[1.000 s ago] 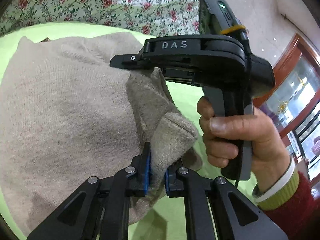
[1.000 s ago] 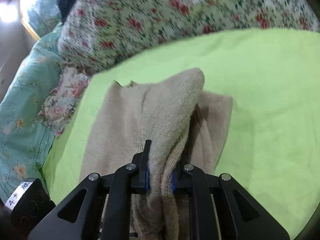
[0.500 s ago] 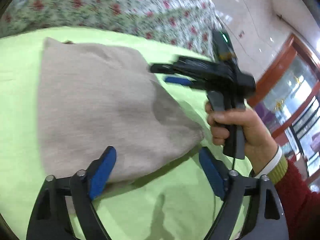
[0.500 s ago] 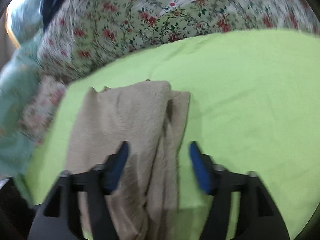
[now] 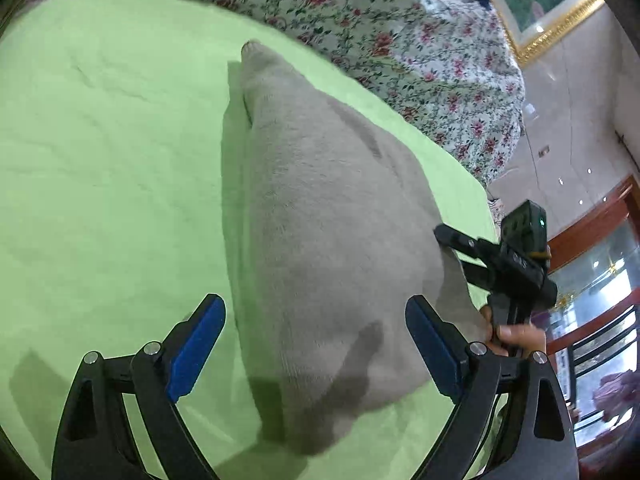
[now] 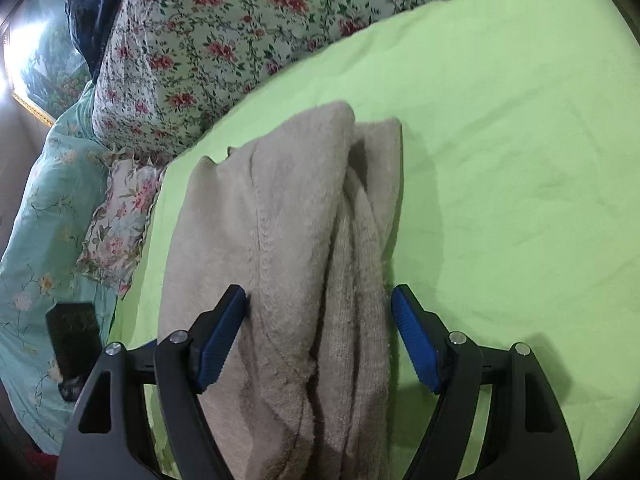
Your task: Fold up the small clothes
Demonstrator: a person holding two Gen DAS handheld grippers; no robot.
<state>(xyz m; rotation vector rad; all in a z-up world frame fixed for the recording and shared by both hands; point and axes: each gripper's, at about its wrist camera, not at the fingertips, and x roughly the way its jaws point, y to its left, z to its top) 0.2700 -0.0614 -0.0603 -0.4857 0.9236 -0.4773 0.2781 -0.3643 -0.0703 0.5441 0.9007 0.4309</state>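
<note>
Left wrist view: the left gripper [image 5: 316, 344] hangs over the near end of the beige garment [image 5: 332, 232], its blue-padded fingers [image 5: 196, 344] spread wide and holding nothing. The garment lies folded on the green sheet [image 5: 108, 160] of the bed, narrow end toward the floral quilt [image 5: 400, 28]. Spread like this, the gripper looks set either to press the fold flat or to take a fresh edge. The right gripper [image 5: 452, 238] shows at the garment's right side, in the person's hand [image 5: 516, 336]; from here I cannot tell how its fingers stand.

Right wrist view: the right gripper [image 6: 318, 336] has its fingers [image 6: 416, 348] spread too, straddling the garment [image 6: 280, 264] with nothing pinched. Folded layers bunch in long ridges between them, the top layer lying over a looser one at right, so the fold probably needs smoothing. A dark phone-like object [image 6: 72, 340] rests on the teal bedding [image 6: 40, 240] at left.
</note>
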